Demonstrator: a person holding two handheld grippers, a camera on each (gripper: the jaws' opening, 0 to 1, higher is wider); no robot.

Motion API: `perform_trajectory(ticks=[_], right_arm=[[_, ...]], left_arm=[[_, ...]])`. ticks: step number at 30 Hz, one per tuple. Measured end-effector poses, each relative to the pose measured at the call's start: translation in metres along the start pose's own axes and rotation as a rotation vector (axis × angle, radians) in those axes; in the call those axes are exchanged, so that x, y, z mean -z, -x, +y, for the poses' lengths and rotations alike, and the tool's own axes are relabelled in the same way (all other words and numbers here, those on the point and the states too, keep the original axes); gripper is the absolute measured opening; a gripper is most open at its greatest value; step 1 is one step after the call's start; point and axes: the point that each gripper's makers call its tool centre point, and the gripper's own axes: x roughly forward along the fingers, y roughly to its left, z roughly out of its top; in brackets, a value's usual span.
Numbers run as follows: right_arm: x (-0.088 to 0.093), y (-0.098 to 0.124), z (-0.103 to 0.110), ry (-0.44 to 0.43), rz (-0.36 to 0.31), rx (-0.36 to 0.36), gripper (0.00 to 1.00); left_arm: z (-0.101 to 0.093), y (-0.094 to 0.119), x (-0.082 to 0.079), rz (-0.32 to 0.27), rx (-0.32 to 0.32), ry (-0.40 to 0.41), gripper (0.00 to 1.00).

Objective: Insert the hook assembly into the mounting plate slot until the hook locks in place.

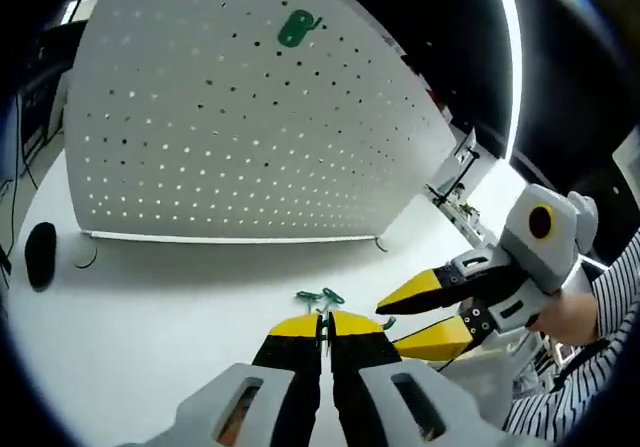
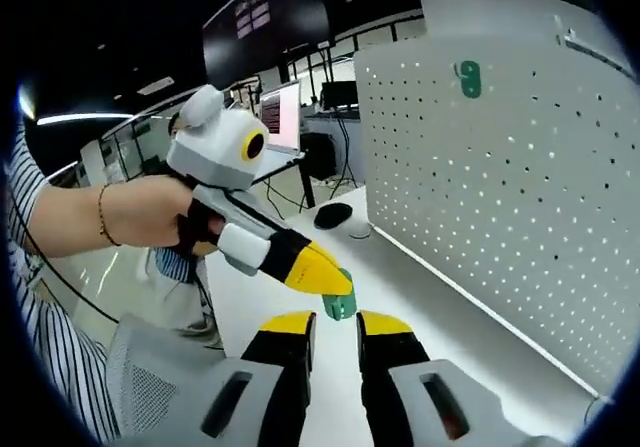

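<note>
My left gripper (image 1: 325, 320) is shut on a small green hook assembly (image 1: 320, 297), which sticks out just past its yellow tips. In the right gripper view the same green hook assembly (image 2: 338, 307) hangs from the left gripper (image 2: 325, 279), held by a hand. Right below it, my right gripper (image 2: 337, 325) stands open, jaws apart and not touching the piece. It also enters the left gripper view as the right gripper (image 1: 395, 325). The white perforated mounting plate (image 1: 250, 117) (image 2: 500, 167) stands upright beyond them. Another green hook (image 1: 297, 27) (image 2: 467, 79) sits high on the plate.
A black mouse (image 1: 40, 255) (image 2: 332, 215) lies on the white table (image 1: 150, 307) near the plate's end. A hand (image 2: 130, 217) and striped sleeve (image 1: 610, 297) are close by. Monitors (image 2: 280, 112) and desks stand in the background.
</note>
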Motion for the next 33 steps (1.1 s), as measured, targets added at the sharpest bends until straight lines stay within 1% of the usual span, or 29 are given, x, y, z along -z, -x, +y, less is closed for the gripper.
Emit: perform_trajectory(ticks=[3, 8, 18, 25, 32, 33], right_arm=[[0.002, -0.003, -0.001, 0.03, 0.02, 0.005, 0.12], [0.002, -0.007, -0.003, 0.045, 0.024, 0.01, 0.08], [0.002, -0.011, -0.004, 0.082, 0.03, 0.027, 0.02], [0.001, -0.011, -0.002, 0.092, 0.031, 0.036, 0.01], [-0.001, -0.007, 0.001, 0.072, 0.025, 0.035, 0.0], [-0.002, -0.007, 0.001, 0.075, 0.023, 0.035, 0.0]], left_arm=[[-0.005, -0.001, 0.0, 0.003, 0.015, 0.023, 0.01], [-0.011, -0.002, -0.002, -0.007, 0.029, 0.038, 0.01], [-0.013, -0.001, 0.0, -0.01, 0.033, 0.051, 0.01], [-0.012, 0.001, 0.001, -0.02, 0.035, 0.071, 0.01], [-0.014, 0.005, 0.0, -0.021, 0.047, 0.066, 0.02], [-0.015, 0.006, -0.001, -0.025, 0.051, 0.054, 0.02]])
